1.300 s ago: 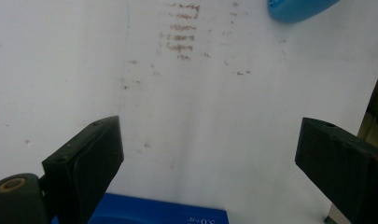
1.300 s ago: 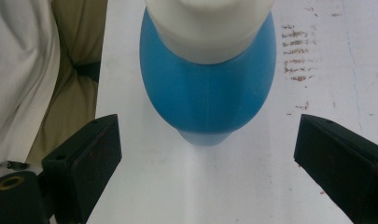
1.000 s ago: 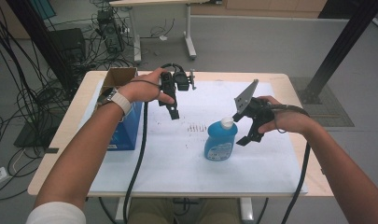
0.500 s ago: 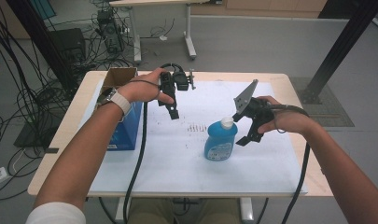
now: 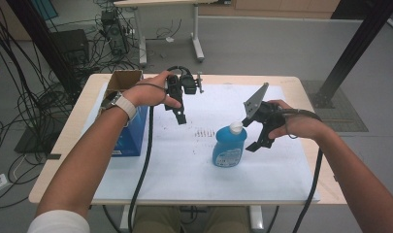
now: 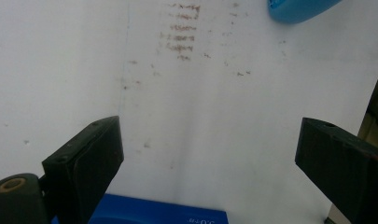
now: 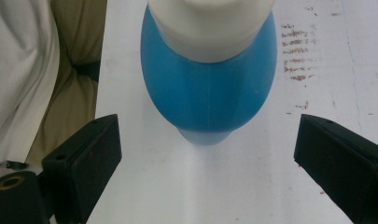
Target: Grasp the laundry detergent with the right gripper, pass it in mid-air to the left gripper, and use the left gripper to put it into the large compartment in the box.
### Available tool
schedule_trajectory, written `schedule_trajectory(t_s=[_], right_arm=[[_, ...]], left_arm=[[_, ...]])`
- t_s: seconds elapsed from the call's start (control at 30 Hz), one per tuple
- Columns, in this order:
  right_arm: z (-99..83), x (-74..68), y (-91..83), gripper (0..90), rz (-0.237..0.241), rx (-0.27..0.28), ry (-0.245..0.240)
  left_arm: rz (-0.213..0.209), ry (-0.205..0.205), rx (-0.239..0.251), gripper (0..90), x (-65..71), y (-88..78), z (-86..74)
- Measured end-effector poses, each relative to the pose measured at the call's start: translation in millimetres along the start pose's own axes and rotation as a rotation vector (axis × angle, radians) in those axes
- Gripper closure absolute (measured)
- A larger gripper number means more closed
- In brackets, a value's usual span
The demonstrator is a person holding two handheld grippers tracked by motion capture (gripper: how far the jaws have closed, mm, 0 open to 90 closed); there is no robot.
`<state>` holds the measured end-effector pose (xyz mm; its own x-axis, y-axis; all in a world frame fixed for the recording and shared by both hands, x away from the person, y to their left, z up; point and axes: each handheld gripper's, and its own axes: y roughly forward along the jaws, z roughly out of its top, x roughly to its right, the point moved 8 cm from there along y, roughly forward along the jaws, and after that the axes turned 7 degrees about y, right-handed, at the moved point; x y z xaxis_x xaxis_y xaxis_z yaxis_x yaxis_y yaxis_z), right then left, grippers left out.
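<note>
Fingers of the right gripper (image 5: 262, 133) are spread wide, hovering just beside the blue bottle (image 5: 229, 145) standing upright on the white-papered surface (image 5: 184, 170). Left gripper (image 5: 178, 111) is released, well apart. Smooth plastic, probably slippery; gripping the neck under the white cap (image 5: 237, 127) looks safest.

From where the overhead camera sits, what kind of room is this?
Probably a lab or workshop set up for recording, not a home. Bundles of cables lie on the bare grey floor, electronic equipment sits beside another desk, and the table is covered with white paper.
</note>
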<state>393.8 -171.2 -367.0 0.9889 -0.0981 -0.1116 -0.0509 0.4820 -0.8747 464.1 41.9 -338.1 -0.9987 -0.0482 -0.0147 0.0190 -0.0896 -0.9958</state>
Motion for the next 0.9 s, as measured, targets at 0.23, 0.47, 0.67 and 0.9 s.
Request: schedule_trajectory(t_s=[0.23,0.47,0.67,0.9], right_arm=[[0.2,0.2,0.1,7.4,0.0,0.001,0.001],[0.2,0.3,0.2,7.4,-0.002,-0.001,0.005],[0.1,0.5,0.1,7.4,-0.003,0.0,0.003],[0.2,0.4,0.6,7.5,-0.001,-0.002,0.006]], left_arm=[[0.001,-0.001,-0.001,8.1,-0.4,-0.3,-0.8],[0.001,-0.001,-0.001,8.1,-0.1,0.2,-0.3],[0.001,0.002,-0.001,8.1,-0.6,0.9,0.1],[0.002,0.0,0.0,8.1,-0.8,0.8,-0.7]])
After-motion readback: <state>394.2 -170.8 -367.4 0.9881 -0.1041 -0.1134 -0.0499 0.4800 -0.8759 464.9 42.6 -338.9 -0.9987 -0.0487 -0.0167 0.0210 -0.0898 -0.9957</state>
